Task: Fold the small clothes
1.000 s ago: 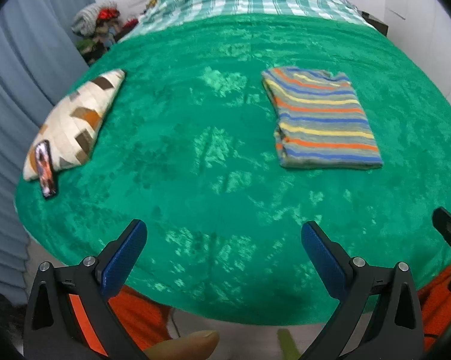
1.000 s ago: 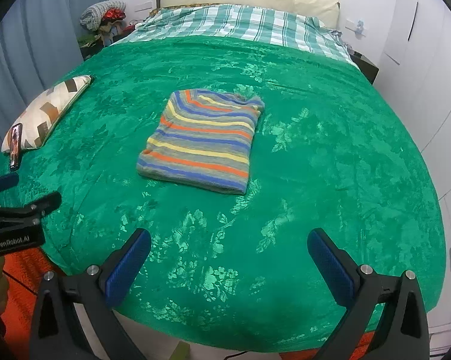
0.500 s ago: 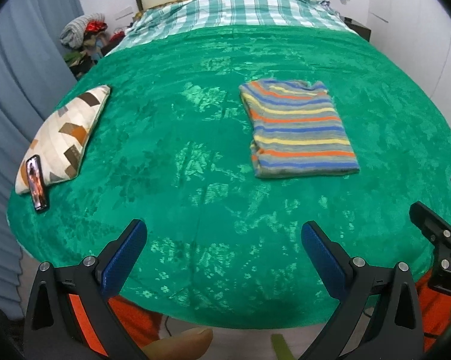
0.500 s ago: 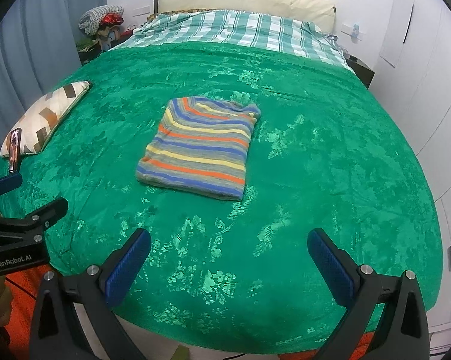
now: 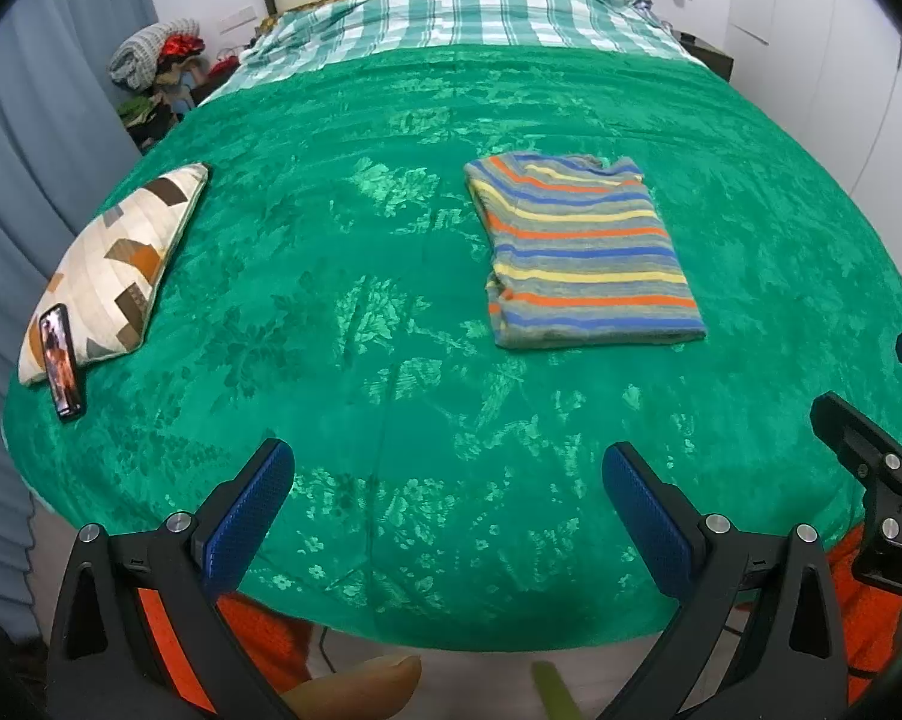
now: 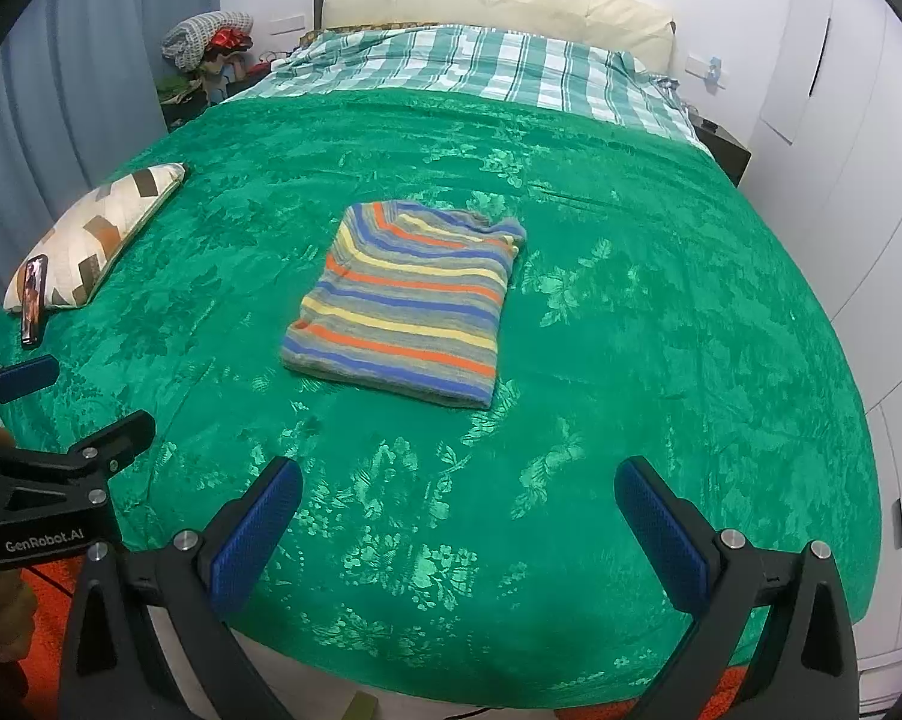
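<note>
Lying folded flat on green bedspread point(image 5: 390, 312): striped shirt point(image 5: 583, 252). Hovering at near edge, well apart from it, gaping wide, gripping nothing: left gripper point(image 5: 447, 492), right gripper point(image 6: 458, 507).

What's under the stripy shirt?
The folded stripy shirt lies on the green blanket. The blanket shows all around it; whatever sits right beneath is covered.

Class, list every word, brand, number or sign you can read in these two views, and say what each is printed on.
"GenRobot.AI": white lettering on the black body of the left gripper, seen in the right wrist view.
"DA": cut-off white letters on the right gripper body at the left wrist view's edge.
Phone screen: too small to read.
</note>
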`<control>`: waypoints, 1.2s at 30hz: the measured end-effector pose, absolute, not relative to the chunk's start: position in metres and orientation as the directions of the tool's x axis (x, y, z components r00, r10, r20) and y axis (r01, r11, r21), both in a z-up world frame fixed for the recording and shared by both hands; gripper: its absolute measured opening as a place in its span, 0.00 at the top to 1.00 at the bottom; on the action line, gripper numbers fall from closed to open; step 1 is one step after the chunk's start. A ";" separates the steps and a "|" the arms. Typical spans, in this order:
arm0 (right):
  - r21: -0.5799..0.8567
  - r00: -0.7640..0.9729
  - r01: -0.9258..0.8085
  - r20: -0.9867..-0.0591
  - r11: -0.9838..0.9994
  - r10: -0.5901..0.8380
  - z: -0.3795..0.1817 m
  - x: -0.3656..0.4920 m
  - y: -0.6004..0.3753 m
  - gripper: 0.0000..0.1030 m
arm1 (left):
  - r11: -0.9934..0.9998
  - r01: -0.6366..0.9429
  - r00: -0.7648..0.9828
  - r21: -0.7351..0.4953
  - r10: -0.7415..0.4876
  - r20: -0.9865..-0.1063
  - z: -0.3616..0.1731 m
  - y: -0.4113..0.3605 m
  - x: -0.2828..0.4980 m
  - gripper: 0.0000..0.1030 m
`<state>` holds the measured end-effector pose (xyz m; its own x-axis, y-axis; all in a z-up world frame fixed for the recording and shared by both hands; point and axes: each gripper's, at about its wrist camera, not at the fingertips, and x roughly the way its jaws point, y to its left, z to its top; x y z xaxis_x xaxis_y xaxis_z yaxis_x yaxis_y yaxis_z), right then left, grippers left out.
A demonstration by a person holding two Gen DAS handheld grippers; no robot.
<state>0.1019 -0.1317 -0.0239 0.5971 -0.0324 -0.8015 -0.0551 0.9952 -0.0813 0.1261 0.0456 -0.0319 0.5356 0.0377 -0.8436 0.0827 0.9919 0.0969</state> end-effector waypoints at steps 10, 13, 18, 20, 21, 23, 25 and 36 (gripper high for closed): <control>-0.087 0.596 -0.058 -0.802 0.995 -0.036 -0.024 0.102 -0.131 0.00 | 0.992 0.074 0.535 0.101 0.046 -0.844 -0.032 0.046 0.126 0.00; -0.089 0.596 -0.057 -0.802 0.994 -0.038 -0.023 0.102 -0.131 0.00 | 0.993 0.073 0.531 0.093 0.040 -0.846 -0.031 0.046 0.127 0.00; -0.090 0.596 -0.056 -0.802 0.994 -0.039 -0.023 0.102 -0.131 0.00 | 0.993 0.076 0.537 0.094 0.039 -0.843 -0.028 0.043 0.128 0.00; -0.089 0.596 -0.056 -0.802 0.994 -0.039 -0.023 0.102 -0.131 0.00 | 0.993 0.074 0.538 0.094 0.039 -0.842 -0.027 0.043 0.128 0.00; -0.090 0.596 -0.055 -0.802 0.994 -0.039 -0.023 0.102 -0.131 0.00 | 0.993 0.073 0.539 0.095 0.041 -0.842 -0.026 0.042 0.128 0.00; -0.090 0.598 -0.053 -0.800 0.995 -0.041 -0.022 0.101 -0.132 0.00 | 0.993 0.071 0.539 0.099 0.046 -0.841 -0.026 0.042 0.129 0.00; -0.091 0.598 -0.053 -0.801 0.994 -0.042 -0.021 0.102 -0.132 0.00 | 0.992 0.068 0.539 0.104 0.051 -0.840 -0.026 0.041 0.129 0.00; -0.099 0.586 -0.050 -0.809 0.994 -0.051 -0.021 0.104 -0.134 0.00 | 0.992 0.072 0.541 0.108 0.052 -0.839 -0.025 0.040 0.130 0.00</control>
